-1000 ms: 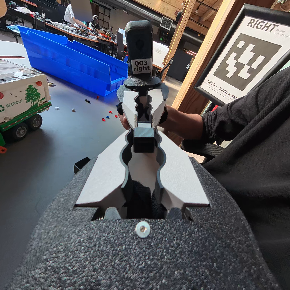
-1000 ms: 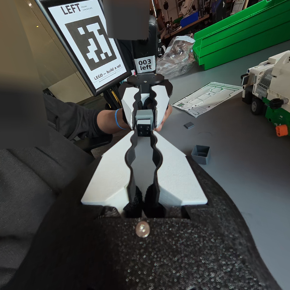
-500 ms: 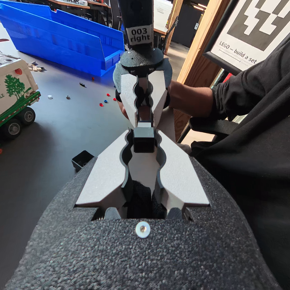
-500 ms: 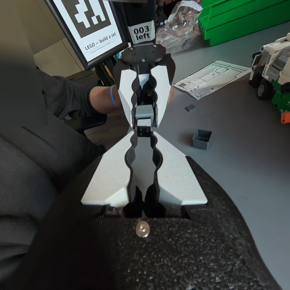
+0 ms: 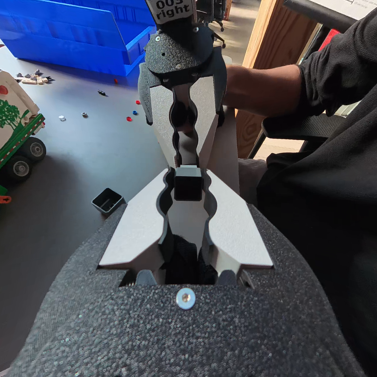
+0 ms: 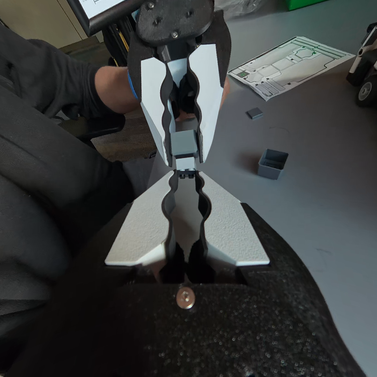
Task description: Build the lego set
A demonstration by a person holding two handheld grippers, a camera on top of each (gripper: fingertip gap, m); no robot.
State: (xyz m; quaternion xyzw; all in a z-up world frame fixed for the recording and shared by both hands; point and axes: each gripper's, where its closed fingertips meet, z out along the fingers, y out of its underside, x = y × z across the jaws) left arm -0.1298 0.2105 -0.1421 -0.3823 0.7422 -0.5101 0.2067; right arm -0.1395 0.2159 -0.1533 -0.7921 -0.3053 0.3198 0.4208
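My left gripper (image 5: pixel 187 173) is shut on a dark grey box-shaped lego piece (image 5: pixel 187 183), held above the table's near edge. My right gripper (image 6: pixel 185 175) faces it tip to tip and is shut on a small black studded piece (image 6: pixel 185 176). In the right wrist view the grey box (image 6: pixel 184 144) sits between the left gripper's fingertips (image 6: pixel 206 151), with a white brick (image 6: pixel 185 163) between it and the black piece. The three pieces meet in a line. The right gripper (image 5: pixel 187 162) also shows in the left wrist view.
A white and green lego truck (image 5: pixel 18 132) stands at the left, a blue bin (image 5: pixel 71 36) behind it. Small loose pieces (image 5: pixel 128 118) lie on the table. An open grey box piece (image 6: pixel 272 164), a grey tile (image 6: pixel 254 113) and an instruction sheet (image 6: pixel 289 65) lie nearby. The person's body is close. My two grippers' fingertips are within a few centimetres of each other. Left tips and right tips are each some 15 centimetres from the grey tile (image 6: pixel 254 113).
Both grippers have tilted downward and each looms larger in the other's view. They stay tip to tip, with the pieces still held between them.
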